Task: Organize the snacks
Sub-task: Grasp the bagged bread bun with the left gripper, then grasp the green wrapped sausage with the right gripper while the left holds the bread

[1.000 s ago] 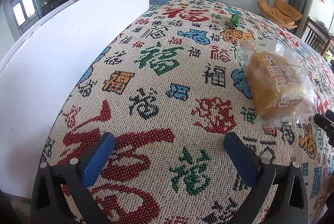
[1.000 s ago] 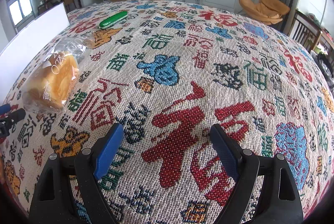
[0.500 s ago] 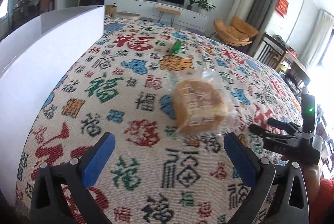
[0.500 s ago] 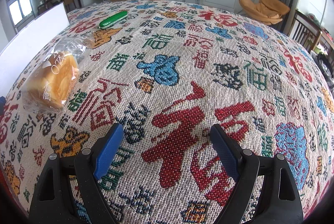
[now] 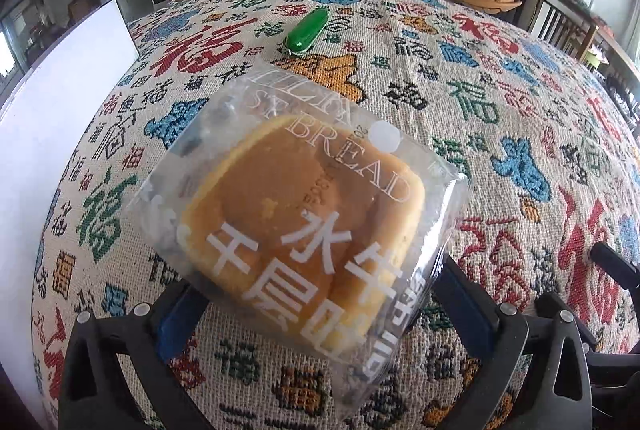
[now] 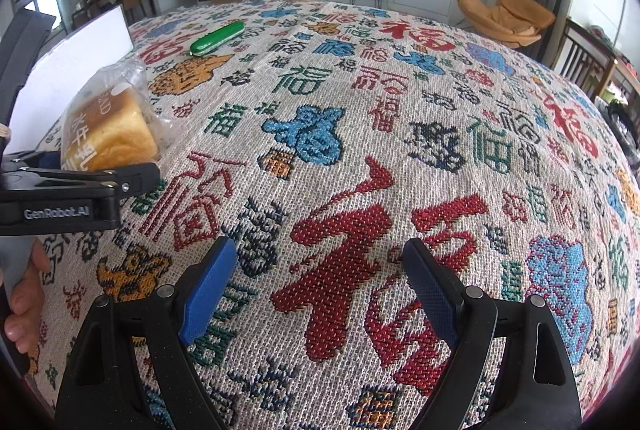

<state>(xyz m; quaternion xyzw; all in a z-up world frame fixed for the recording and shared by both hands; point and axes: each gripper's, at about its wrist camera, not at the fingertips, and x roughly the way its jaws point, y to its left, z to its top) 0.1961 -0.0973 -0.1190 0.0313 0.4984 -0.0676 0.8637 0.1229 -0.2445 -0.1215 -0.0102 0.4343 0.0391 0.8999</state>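
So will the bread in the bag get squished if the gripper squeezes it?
Probably, a bit: the bread looks like a soft, puffy loaf. Its clear wrapper is loose and crinkly, so it may slip or crumple. It likely weighs little.

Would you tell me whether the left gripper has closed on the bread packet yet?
Not yet, it seems. The left gripper is open, its blue pads either side of the bread packet; contact cannot be told. The packet lies on the tablecloth.
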